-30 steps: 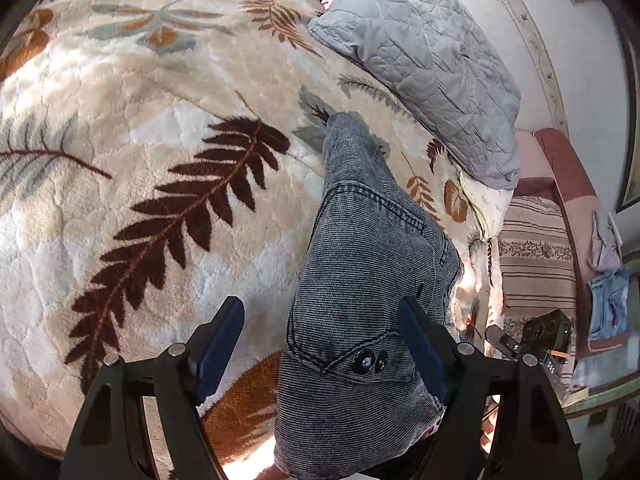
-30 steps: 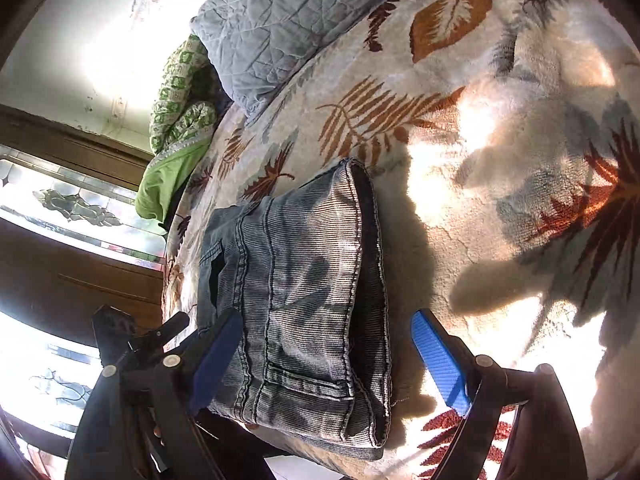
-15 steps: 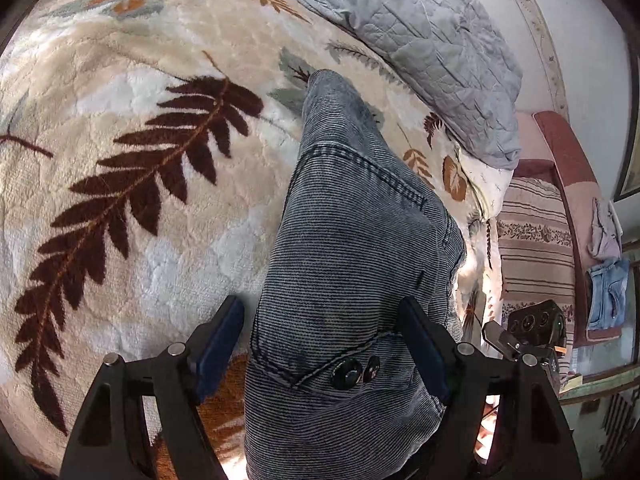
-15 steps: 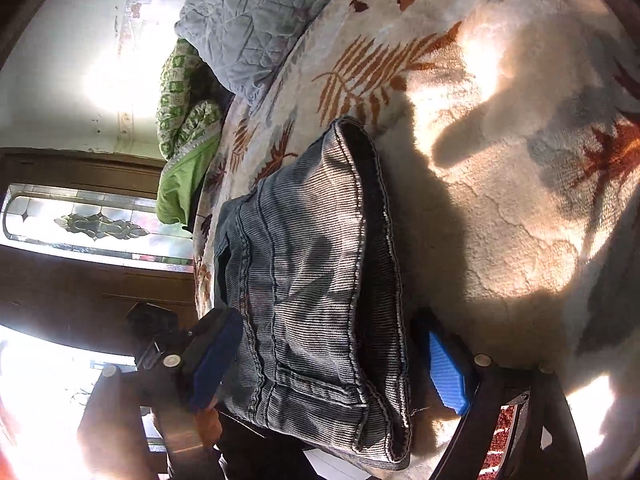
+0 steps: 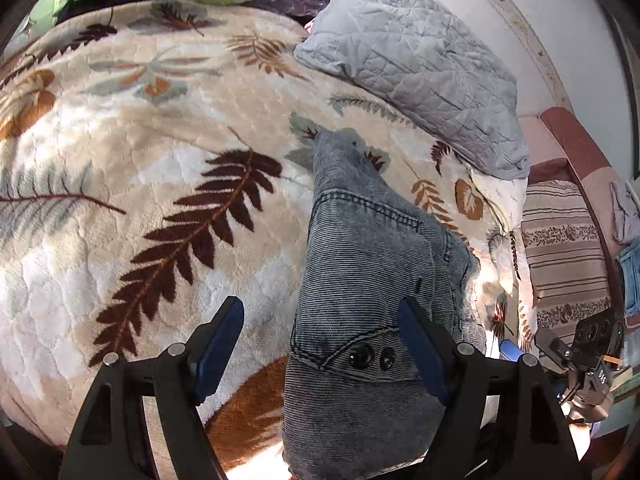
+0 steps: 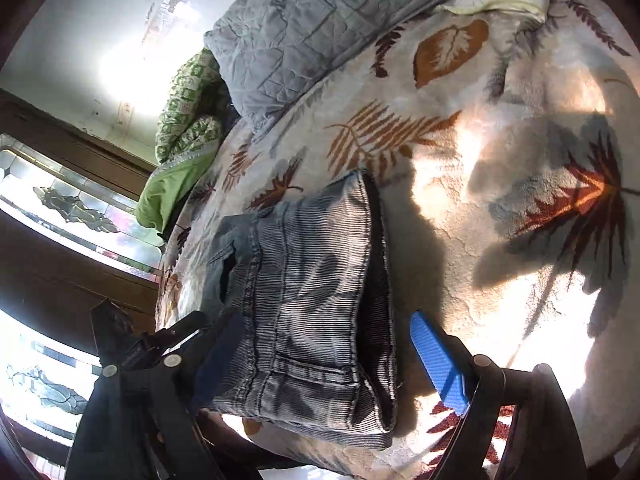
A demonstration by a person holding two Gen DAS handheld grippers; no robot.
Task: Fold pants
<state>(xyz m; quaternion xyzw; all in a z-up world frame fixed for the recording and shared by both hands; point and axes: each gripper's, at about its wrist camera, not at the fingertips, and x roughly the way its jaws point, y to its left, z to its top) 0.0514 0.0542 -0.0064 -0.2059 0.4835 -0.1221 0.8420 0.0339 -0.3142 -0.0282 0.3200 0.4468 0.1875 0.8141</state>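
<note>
The pants (image 5: 372, 264) are grey-blue, finely ribbed, with two black buttons (image 5: 370, 357). The blanket (image 5: 120, 184) is cream with brown, rust and grey leaves. The pillow (image 5: 420, 64) is quilted grey. Gripper pads (image 6: 438, 360) are blue.

Blanket (image 5: 132, 184) left of pants (image 5: 368, 264) lies open and unobstructed. Grey pillow (image 5: 420, 60) blocks the far side; green bedding (image 6: 180, 136) closes the far corner. Sunlit blanket right of pants also open

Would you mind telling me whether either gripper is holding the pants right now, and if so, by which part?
Nothing is held: the left gripper and right gripper stand open above the folded pants.
</note>
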